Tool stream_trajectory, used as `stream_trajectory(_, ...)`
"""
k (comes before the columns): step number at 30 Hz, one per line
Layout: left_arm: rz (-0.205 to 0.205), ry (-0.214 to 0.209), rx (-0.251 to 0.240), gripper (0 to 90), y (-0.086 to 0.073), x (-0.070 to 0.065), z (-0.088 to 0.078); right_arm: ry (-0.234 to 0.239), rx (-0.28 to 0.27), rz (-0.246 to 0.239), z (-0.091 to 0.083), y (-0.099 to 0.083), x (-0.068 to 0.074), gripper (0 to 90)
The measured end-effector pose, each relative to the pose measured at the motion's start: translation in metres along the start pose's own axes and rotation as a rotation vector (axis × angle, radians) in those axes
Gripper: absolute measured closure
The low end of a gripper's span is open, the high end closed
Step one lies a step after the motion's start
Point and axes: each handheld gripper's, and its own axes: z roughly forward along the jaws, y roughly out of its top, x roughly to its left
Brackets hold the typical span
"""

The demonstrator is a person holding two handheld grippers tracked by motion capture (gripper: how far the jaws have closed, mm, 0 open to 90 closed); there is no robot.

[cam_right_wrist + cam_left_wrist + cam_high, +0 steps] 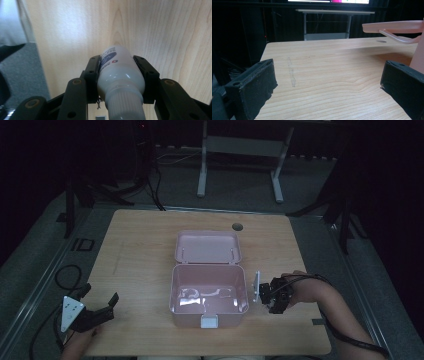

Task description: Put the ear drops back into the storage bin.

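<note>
A pink plastic box (208, 295) stands open in the middle of the wooden table, its lid (208, 246) folded back behind it. My right gripper (272, 301) hangs just right of the box, near the table's front. It is shut on a white bottle (119, 75) with a blue label and a ribbed white cap; in the right gripper view the two jaws press on its sides. My left gripper (102, 306) rests at the table's front left corner, open, with only bare wood between its pads (254, 85). The box's lid (394, 26) shows at the right of the left gripper view.
A round cable hole (237, 226) lies in the table behind the box. A white-legged table frame (240, 150) stands on the dark floor beyond. Cables lie on the floor at the left (65, 275).
</note>
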Motion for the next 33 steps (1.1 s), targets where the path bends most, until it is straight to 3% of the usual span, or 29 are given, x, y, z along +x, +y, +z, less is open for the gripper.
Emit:
stream_trajectory(13, -0.002, -0.002, 0.0, 0.4, 0.0, 0.0, 0.0, 0.0, 0.013, 0.031, -0.038, 0.007, 0.004, 59.5)
stream_trajectory(27, -0.003, -0.002, 0.0, 0.4, 0.0, 0.0, 0.0, -0.011, -0.005, 0.015, -0.082, 0.023, 0.006, 59.6)
stream_trajectory(33, -0.001, -0.003, -0.001, 0.4, 0.0, 0.0, 0.0, -0.008, -0.008, 0.008, -0.092, 0.032, 0.005, 59.6)
